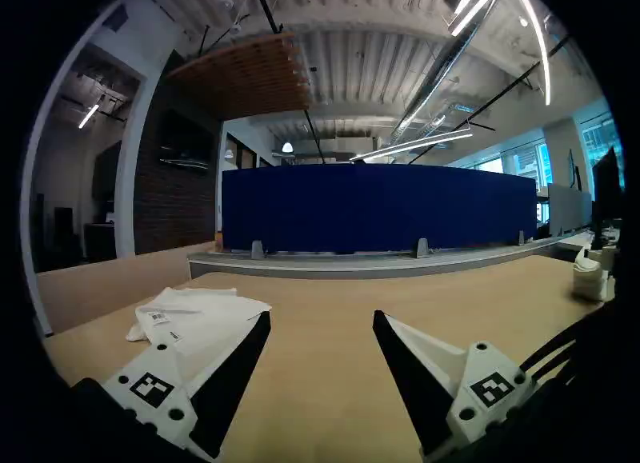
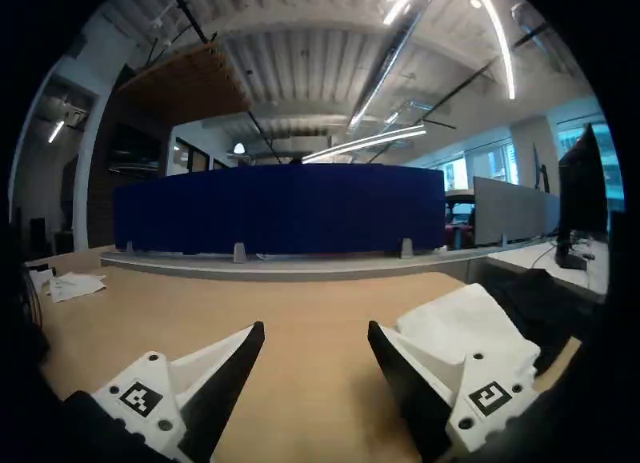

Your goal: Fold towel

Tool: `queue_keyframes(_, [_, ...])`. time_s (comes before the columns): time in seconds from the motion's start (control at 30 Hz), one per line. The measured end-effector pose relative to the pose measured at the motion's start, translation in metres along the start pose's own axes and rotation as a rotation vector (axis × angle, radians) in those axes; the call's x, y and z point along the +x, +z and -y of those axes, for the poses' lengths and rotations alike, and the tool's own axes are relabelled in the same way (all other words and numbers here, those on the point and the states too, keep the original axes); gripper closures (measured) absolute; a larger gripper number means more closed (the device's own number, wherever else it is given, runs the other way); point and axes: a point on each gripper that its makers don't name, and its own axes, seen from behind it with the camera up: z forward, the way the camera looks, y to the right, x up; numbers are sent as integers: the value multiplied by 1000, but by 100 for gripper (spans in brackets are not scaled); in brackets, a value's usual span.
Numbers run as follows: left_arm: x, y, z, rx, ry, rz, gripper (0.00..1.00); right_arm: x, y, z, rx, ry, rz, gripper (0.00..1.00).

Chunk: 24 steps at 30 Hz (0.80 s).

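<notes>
Left gripper (image 1: 321, 315) gapes wide, empty, white towel (image 1: 200, 311) beside one finger. Right gripper (image 2: 315, 325) likewise wide, a folded towel (image 2: 468, 319) beside it.

Your wooden desk (image 1: 336, 303) runs ahead to a dark blue partition (image 1: 376, 207) at 12 o'clock, which stands on a grey rail (image 1: 344, 265). At 10 o'clock you have a dark brick wall (image 1: 172, 207) under a slatted wood ceiling panel (image 1: 240, 75), and long strip lights (image 1: 538, 43) cross the bare ceiling at 1 o'clock. At 3 o'clock there are bright windows (image 1: 600, 139) and what looks like a dark monitor (image 2: 580, 191).
</notes>
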Motion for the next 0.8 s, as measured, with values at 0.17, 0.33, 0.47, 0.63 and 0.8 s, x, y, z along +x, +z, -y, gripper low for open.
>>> queue_keyframes(0.17, [0, 0, 0, 0, 0, 0, 5, -3, 0, 1, -2, -8, 0, 0])
queue_keyframes(0.33, [0, 0, 0, 0, 0, 0, 5, -4, 0, 6, 6, -19, -2, 0])
queue_keyframes(0.47, [0, 0, 0, 0, 0, 0, 5, 0, -2, 7, 3, -17, -5, 0])
queue_keyframes(0.63, [-1, 0, 0, 0, 0, 0, 5, 2, -3, 9, 4, -18, -14, 0])
queue_keyframes(0.8, [-1, 0, 0, 0, 0, 0, 5, 3, -6, 10, 4, -17, -29, 0])
